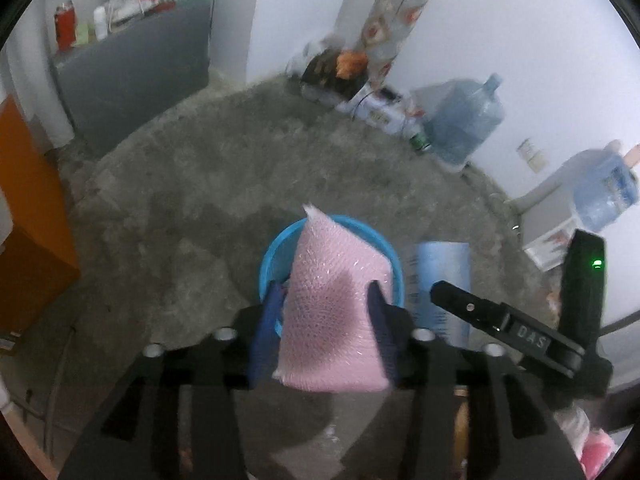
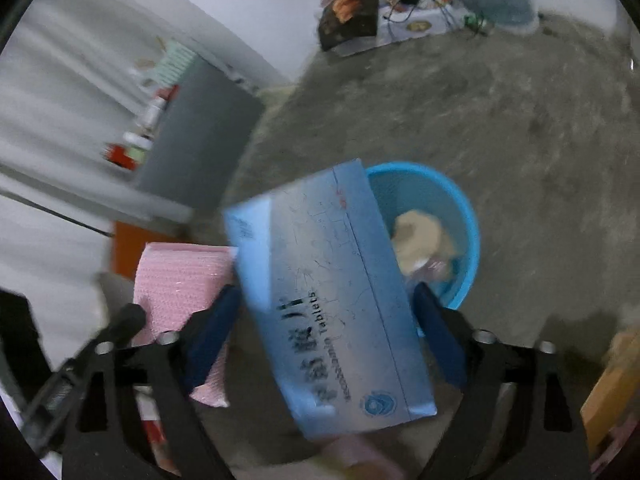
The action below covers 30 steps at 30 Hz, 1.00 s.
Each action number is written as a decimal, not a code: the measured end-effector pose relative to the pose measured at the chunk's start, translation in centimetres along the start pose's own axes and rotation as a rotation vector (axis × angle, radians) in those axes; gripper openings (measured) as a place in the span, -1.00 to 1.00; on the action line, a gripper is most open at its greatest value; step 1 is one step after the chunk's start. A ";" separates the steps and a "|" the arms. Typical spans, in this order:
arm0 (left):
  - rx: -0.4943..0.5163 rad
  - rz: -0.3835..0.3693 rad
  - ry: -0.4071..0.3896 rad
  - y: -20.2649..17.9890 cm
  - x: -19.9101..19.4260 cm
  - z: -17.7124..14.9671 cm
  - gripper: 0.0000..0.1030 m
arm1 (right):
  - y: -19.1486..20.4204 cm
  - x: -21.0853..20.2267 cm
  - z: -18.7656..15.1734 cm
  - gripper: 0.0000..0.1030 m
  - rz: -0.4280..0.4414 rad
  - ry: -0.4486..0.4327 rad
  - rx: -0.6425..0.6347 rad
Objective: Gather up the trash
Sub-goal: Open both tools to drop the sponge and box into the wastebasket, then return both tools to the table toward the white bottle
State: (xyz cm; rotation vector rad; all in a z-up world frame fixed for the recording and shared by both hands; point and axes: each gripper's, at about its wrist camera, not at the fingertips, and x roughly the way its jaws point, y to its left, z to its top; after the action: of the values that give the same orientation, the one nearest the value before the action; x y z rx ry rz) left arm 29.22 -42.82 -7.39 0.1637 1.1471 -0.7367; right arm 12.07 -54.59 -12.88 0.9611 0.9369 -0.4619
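My left gripper (image 1: 326,300) is shut on a pink bubble-wrap pouch (image 1: 334,300) and holds it above the near rim of a blue trash bin (image 1: 390,252) on the concrete floor. My right gripper (image 2: 328,312) is shut on a blue tablet box (image 2: 328,292), held just left of and above the same bin (image 2: 460,208), which holds crumpled beige trash (image 2: 420,240). The box also shows in the left wrist view (image 1: 440,276), with the right gripper's body beside it. The pink pouch shows at the left in the right wrist view (image 2: 180,280).
Large water jugs (image 1: 464,120) and clutter with a patterned box (image 1: 396,12) line the far wall. A grey cabinet (image 1: 132,76) with bottles stands at the back left, an orange cabinet (image 1: 28,216) at the left. Pink items (image 1: 592,440) lie near the lower right.
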 end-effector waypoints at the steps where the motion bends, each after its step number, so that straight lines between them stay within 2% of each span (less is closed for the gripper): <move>1: -0.012 0.015 0.017 0.4 1.2 0.1 0.00 | -0.5 1.1 0.1 0.69 -0.005 0.015 0.012; 4: -0.068 0.005 0.042 1.7 2.6 -0.4 0.00 | -1.4 2.8 -0.3 0.69 -0.079 0.018 0.015; 6: -0.096 -0.020 0.037 2.4 2.4 -1.1 0.01 | -2.0 2.8 -1.1 0.69 -0.074 0.019 0.027; 14: -0.110 -0.006 -0.005 3.5 -1.2 -2.5 0.01 | -1.8 1.7 -2.7 0.69 -0.081 0.020 0.044; 19: -0.134 -0.010 -0.071 4.4 -5.8 -3.7 0.01 | 2.2 1.0 -3.2 0.66 -0.080 -0.015 -0.013; 24: -0.115 0.002 -0.135 4.6 -10.5 -5.8 0.01 | 7.0 -1.0 -4.6 0.65 0.005 -0.077 0.010; 27: -0.140 0.008 -0.153 5.2 -13.3 -7.1 0.01 | 10.4 -2.6 -5.4 0.62 0.010 -0.102 -0.042; 30: -0.171 0.022 -0.205 6.3 -17.0 -8.1 0.01 | 12.8 -4.5 -6.3 0.62 0.041 -0.129 -0.091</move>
State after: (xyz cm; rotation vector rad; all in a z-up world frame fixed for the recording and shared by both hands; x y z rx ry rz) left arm 23.26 -26.59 2.40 -0.0428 1.0050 -0.6177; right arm 15.64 -42.83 -4.38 0.8564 0.8139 -0.4373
